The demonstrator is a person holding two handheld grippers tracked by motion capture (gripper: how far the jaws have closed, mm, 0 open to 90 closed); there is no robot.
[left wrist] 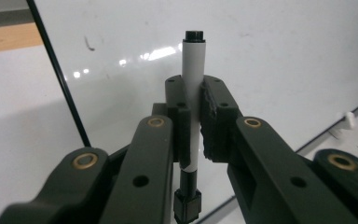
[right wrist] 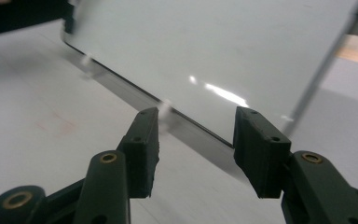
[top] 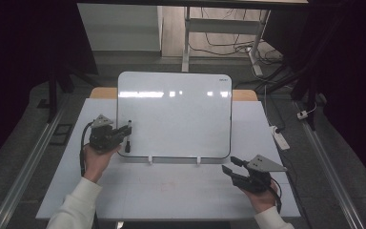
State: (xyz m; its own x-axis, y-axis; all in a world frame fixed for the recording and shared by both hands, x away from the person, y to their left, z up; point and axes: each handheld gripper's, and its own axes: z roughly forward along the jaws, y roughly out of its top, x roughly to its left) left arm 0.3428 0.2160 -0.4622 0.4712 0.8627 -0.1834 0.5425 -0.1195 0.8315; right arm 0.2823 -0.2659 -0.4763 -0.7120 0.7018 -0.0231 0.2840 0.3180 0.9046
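A white dry-erase board [top: 174, 114] stands tilted back on the white table [top: 171, 191]. My left gripper [top: 125, 132] is at the board's left edge, shut on a white marker [top: 128, 136] with a black cap. In the left gripper view the marker [left wrist: 194, 70] stands upright between the pads, its black end toward the board [left wrist: 270, 56]. My right gripper [top: 229, 164] hovers off the board's lower right corner. In the right gripper view its jaws [right wrist: 196, 135] stand open with nothing between them, facing the board's bottom edge [right wrist: 205, 46].
Two small white clips [top: 149, 160] hold the board's lower edge. A white power strip [top: 280, 138] and cables lie on the floor to the right. Desk legs stand beyond the table. Metal rails run along both sides of the table.
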